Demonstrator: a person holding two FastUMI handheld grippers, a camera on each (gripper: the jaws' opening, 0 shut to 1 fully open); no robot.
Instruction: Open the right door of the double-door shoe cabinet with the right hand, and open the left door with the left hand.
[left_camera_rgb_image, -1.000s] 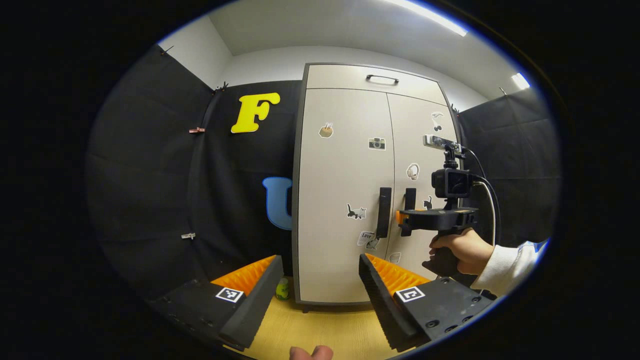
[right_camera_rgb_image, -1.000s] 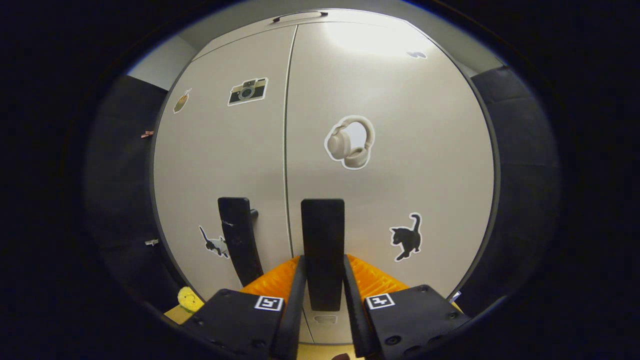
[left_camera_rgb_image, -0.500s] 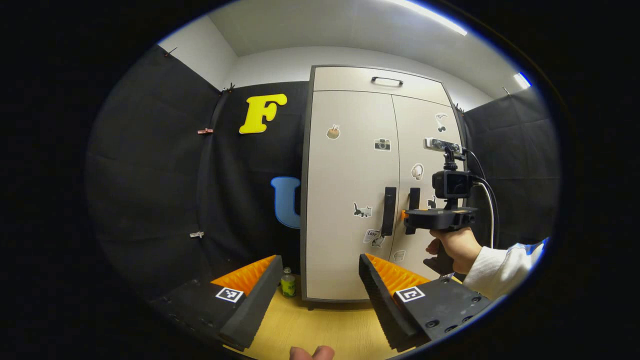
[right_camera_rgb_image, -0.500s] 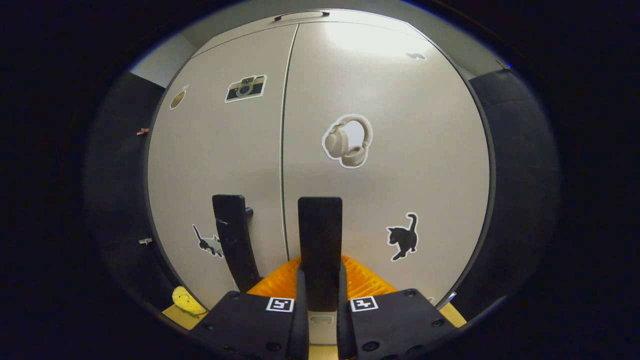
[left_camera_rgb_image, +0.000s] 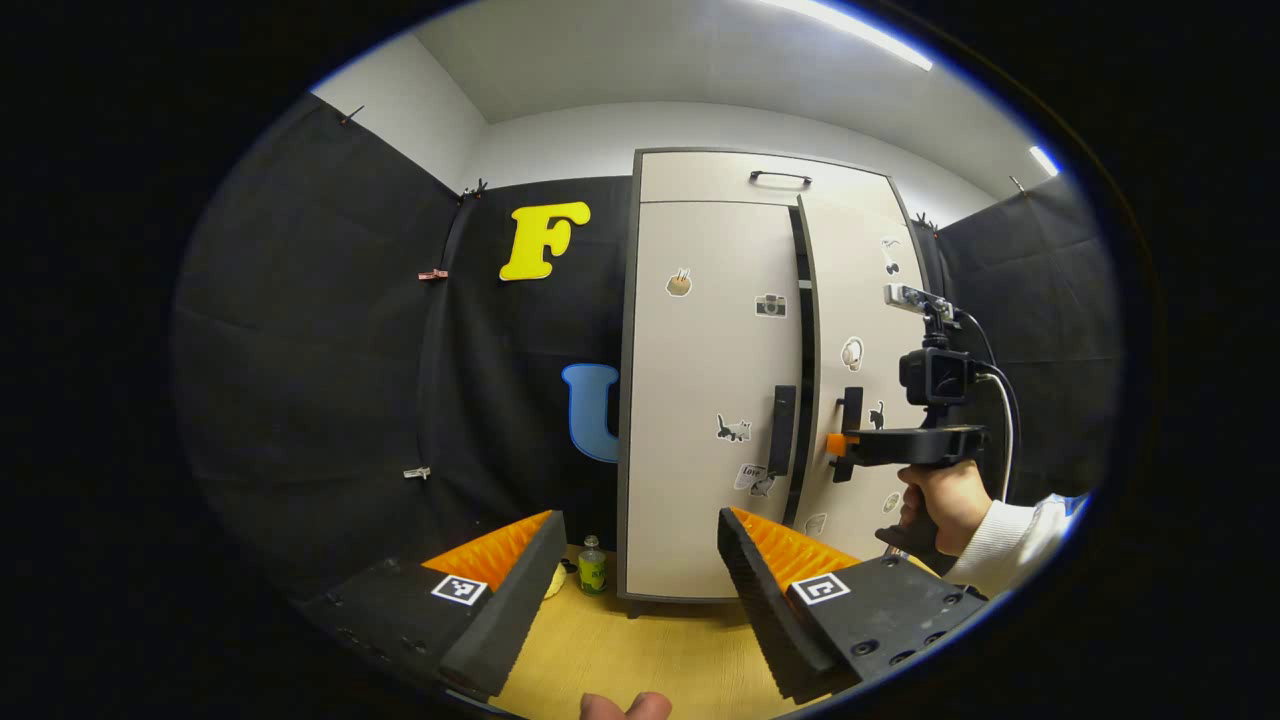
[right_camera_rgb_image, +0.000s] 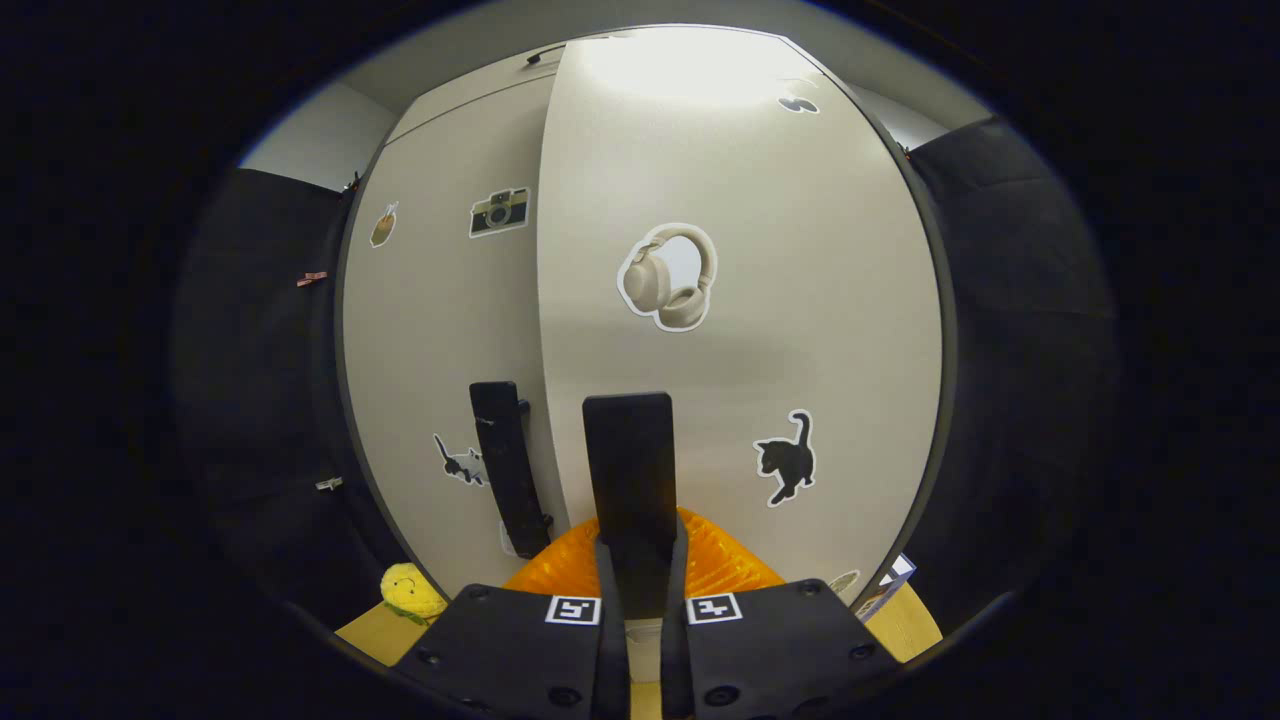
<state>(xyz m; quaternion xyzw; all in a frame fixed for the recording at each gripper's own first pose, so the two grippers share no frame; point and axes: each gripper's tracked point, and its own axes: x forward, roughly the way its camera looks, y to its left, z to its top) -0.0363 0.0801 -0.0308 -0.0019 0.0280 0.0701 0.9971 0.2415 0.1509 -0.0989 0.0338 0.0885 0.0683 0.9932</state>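
Black right door handle (right_camera_rgb_image: 628, 470) pinched in right gripper (right_camera_rgb_image: 640, 610) jaws; left gripper (left_camera_rgb_image: 640, 560) spread.

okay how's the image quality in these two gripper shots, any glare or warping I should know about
Right gripper view: a washed-out glare patch at the top of the right door, whose edges bow strongly from fisheye; the right gripper near the lens looks sharp. Left gripper view: even light from ceiling strips, cabinet only mildly curved, small but crisp, no motion blur.
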